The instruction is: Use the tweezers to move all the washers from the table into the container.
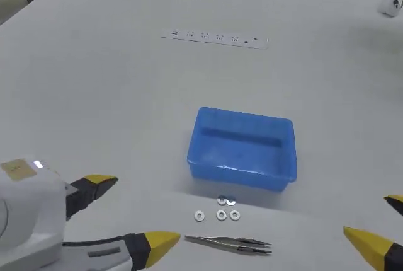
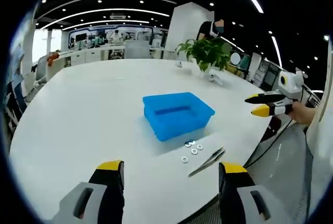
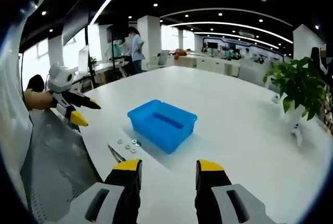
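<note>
A blue container (image 1: 242,148) stands on the white table, with nothing visible inside it. Several small washers (image 1: 221,209) lie just in front of it, and metal tweezers (image 1: 230,243) lie flat a little nearer to the table edge. My left gripper (image 1: 140,211) is open at the lower left, its tips just left of the tweezers. My right gripper (image 1: 371,217) hovers open at the lower right, holding nothing. The left gripper view shows the container (image 2: 177,113), washers (image 2: 191,148) and tweezers (image 2: 207,161) ahead of the open jaws. The right gripper view shows the container (image 3: 162,122), washers (image 3: 129,145) and tweezers (image 3: 115,153).
A white power strip (image 1: 214,38) lies far back on the table. A potted plant (image 2: 205,52) stands near the far edge, and a small white object (image 1: 390,6) sits at the back right. The table's near edge runs just below the tweezers.
</note>
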A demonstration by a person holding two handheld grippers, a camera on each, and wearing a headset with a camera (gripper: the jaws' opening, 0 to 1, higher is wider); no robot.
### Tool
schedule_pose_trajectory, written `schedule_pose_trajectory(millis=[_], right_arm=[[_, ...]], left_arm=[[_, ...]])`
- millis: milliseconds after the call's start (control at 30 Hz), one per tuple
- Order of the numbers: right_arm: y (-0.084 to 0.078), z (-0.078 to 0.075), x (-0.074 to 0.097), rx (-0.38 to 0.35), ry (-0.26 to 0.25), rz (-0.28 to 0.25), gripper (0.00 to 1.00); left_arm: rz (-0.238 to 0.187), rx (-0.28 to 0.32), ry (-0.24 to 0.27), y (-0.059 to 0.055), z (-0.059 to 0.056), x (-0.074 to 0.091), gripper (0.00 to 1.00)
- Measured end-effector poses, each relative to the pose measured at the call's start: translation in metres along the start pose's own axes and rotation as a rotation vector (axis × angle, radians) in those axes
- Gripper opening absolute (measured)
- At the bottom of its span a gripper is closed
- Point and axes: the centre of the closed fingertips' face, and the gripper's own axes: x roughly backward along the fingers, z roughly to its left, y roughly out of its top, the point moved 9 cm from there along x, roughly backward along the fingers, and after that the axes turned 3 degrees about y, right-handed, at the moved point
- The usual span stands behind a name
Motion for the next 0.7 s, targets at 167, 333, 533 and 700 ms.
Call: schedule_pose_trajectory(millis=[167,333,533,700], right_arm=[[0.004,0.009,-0.027,0.028,0.138,0.044,0.30],[0.004,0.025,-0.046,0.079,0.275,0.090,0.15],[-0.007,0.038,-0.056,0.116,0.335,0.146,0.08],[-0.012,0.042,-0.057,0.148,0.346,0.180,0.09]], left_arm=[[0.100,-0.078,-0.118,0.002,0.001,-0.021,0.55],[0.192,-0.187,-0.266,0.002,-0.007,-0.041,0.29],[0.305,-0.342,-0.321,-0.005,-0.012,-0.066,0.22],[0.364,-0.453,-0.344,-0.008,-0.016,-0.074,0.12]])
